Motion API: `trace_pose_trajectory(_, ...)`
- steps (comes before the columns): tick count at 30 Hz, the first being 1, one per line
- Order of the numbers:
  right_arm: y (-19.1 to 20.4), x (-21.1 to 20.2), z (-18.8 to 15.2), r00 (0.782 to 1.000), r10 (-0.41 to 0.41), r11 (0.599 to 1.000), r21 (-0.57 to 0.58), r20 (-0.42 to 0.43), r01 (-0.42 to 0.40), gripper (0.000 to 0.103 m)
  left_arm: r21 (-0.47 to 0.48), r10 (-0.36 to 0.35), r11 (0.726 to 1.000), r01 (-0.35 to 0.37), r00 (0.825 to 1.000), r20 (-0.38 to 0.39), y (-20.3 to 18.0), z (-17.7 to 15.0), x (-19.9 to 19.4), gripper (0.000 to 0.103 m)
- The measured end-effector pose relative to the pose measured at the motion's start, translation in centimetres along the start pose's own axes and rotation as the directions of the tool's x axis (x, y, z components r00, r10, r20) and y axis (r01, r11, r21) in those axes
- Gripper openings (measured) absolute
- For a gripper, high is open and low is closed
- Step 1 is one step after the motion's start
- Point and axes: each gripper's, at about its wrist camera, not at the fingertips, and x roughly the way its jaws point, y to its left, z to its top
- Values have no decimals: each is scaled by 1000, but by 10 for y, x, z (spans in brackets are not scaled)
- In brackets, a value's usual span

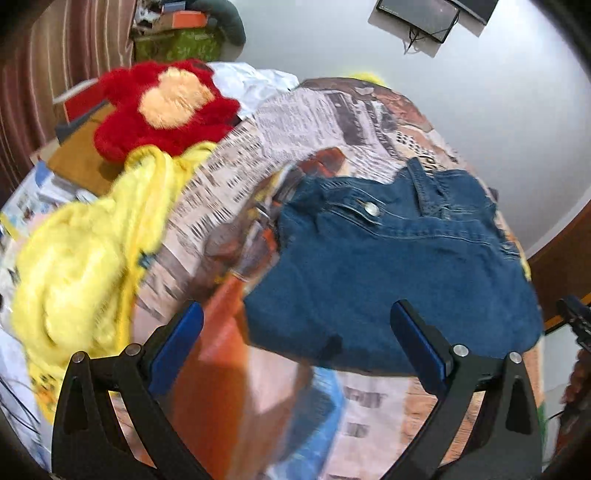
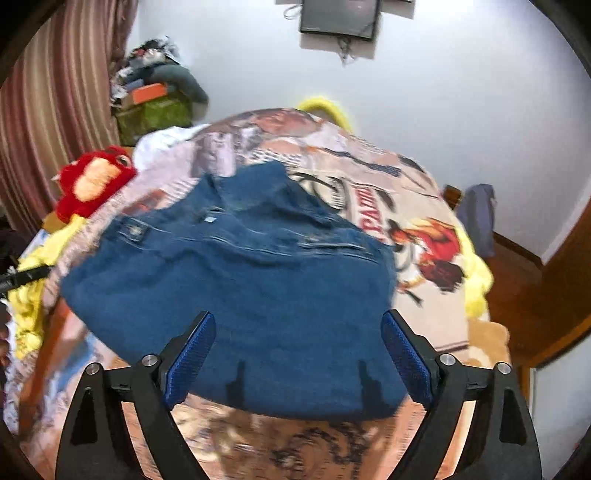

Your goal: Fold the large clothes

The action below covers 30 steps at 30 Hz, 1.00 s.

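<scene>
Blue denim jacket [image 2: 236,280] lies folded mid-bed, on newsprint-patterned bedspread [image 1: 295,122]. Left gripper [image 1: 295,343] and right gripper [image 2: 297,350]: jaws spread, empty, at near hem. Pinch both corners evenly; fold away squarely.

Home bedroom: bed [image 2: 424,206], curtains [image 2: 55,92] (plush toy [image 1: 162,107]).

denim jacket [image 2: 236,280]: 1 | red plush toy [image 1: 162,107]: 1 | yellow garment [image 1: 81,266]: 1 | wall screen [image 2: 340,16]: 1

Blue denim jacket [image 1: 391,273] lies folded on the printed bedspread [image 1: 303,122], collar away.
</scene>
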Motion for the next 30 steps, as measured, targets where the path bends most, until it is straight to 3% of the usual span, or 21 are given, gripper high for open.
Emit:
trace_pose_trajectory(4, 22, 14, 0, 996, 76, 997, -6, -41, -76, 93, -70, -103, 993, 98, 992, -71, -4, -14, 12, 103)
trace_pose_trajectory(10, 44, 61, -16, 978, 110, 993, -21, -177, -116, 93, -147, -226, 968, 204, 963, -149, -14, -33, 40, 103)
trace_pose_trajectory(13, 43, 90, -28, 953, 131, 991, 30, -274, -128, 94, -199, -311, 941, 273, 931, -190, -19, -40, 58, 102)
trace_pose_trajectory(15, 43, 95, -34, 956, 128, 992, 39, -263, -122, 96, -244, -358, 920, 307, 911, -203, -20, -41, 71, 102)
trace_pose_trajectory(19, 45, 92, -37, 964, 118, 993, 10, -239, -119, 96, -298, -382, 901, 315, 902, -202, -20, -37, 95, 99)
trace_pose_trajectory(21, 43, 92, -36, 962, 128, 992, 18, -241, -128, 97, -345, -419, 875, 338, 888, -192, -18, -34, 108, 97)
trace_pose_trajectory(26, 43, 93, -35, 961, 134, 991, 17, -240, -134, 97, -373, -354, 881, 290, 928, -114, -16, -17, 123, 95)
trace_pose_trajectory(28, 44, 91, -35, 962, 125, 992, 10, -242, -126, 97, -366, -278, 903, 226, 956, -97, -19, -12, 127, 84)
trace_pose_trajectory(30, 45, 90, -35, 961, 119, 993, 6, -249, -121, 97, -337, -188, 930, 146, 977, -97, -26, -6, 128, 63)
